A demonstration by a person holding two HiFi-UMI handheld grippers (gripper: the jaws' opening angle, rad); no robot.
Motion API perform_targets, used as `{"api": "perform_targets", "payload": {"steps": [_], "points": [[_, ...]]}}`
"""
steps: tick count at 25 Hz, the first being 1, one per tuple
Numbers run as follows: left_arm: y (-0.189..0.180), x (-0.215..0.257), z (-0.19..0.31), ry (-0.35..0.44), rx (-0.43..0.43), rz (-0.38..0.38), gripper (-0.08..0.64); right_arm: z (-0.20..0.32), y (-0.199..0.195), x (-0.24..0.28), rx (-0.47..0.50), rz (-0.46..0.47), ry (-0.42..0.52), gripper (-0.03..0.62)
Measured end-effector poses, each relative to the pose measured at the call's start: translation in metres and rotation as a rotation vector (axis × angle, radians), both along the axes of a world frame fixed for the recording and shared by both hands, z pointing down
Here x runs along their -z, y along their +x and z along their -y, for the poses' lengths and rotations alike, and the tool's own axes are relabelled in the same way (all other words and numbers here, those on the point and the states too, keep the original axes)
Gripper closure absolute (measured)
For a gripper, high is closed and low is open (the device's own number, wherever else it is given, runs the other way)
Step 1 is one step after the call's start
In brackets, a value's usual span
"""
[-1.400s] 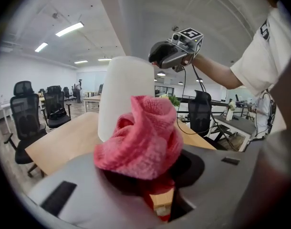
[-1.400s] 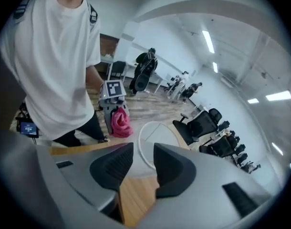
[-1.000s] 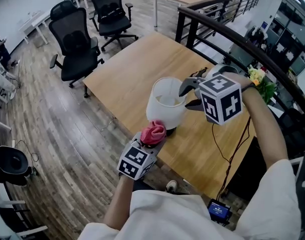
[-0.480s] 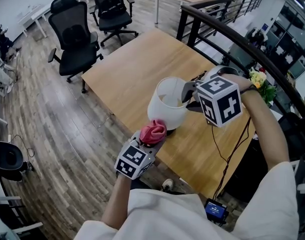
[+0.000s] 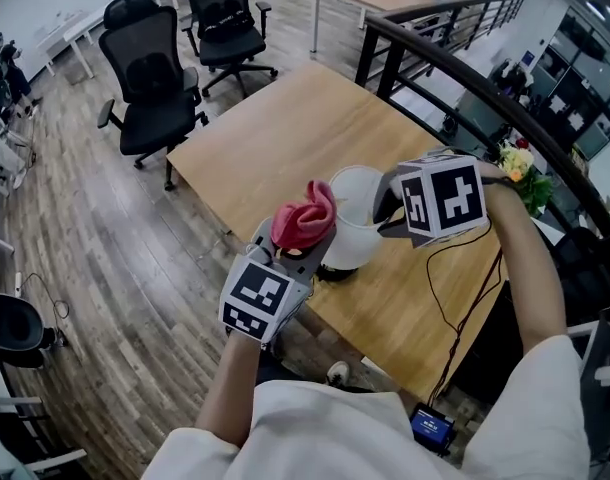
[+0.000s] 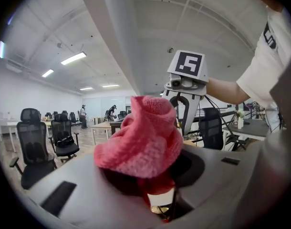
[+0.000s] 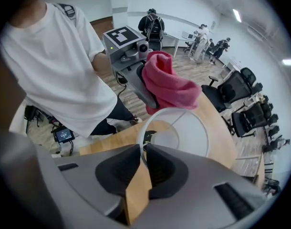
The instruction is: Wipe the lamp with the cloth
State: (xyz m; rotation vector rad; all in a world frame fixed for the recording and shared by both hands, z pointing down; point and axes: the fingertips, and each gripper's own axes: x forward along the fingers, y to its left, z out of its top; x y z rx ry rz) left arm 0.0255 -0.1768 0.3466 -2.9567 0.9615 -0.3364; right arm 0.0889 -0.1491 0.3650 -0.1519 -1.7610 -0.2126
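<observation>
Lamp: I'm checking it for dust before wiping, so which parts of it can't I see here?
Lamp base: head view, mostly hidden under the shade and left gripper.
Shade's outside: right gripper view shows only rim and inside.
Whole lamp: left gripper view, blocked by the cloth.

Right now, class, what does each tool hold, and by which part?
The left tool grips the pink cloth by its bunched lower end. The right tool, whose jaws have just been closing, pinches the lampshade by its top rim.

Bunched pink cloth (image 5: 303, 216) beside the upright white-shaded lamp (image 5: 357, 226).
</observation>
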Motion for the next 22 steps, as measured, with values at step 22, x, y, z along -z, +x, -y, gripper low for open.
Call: {"api": "perform_targets", "payload": {"steps": [22], "points": [[0.002,-0.090,-0.003,-0.146,-0.045,0.142,0.422,-0.005,0.003,0.005,-0.002,0.127,0.029,0.502]]}}
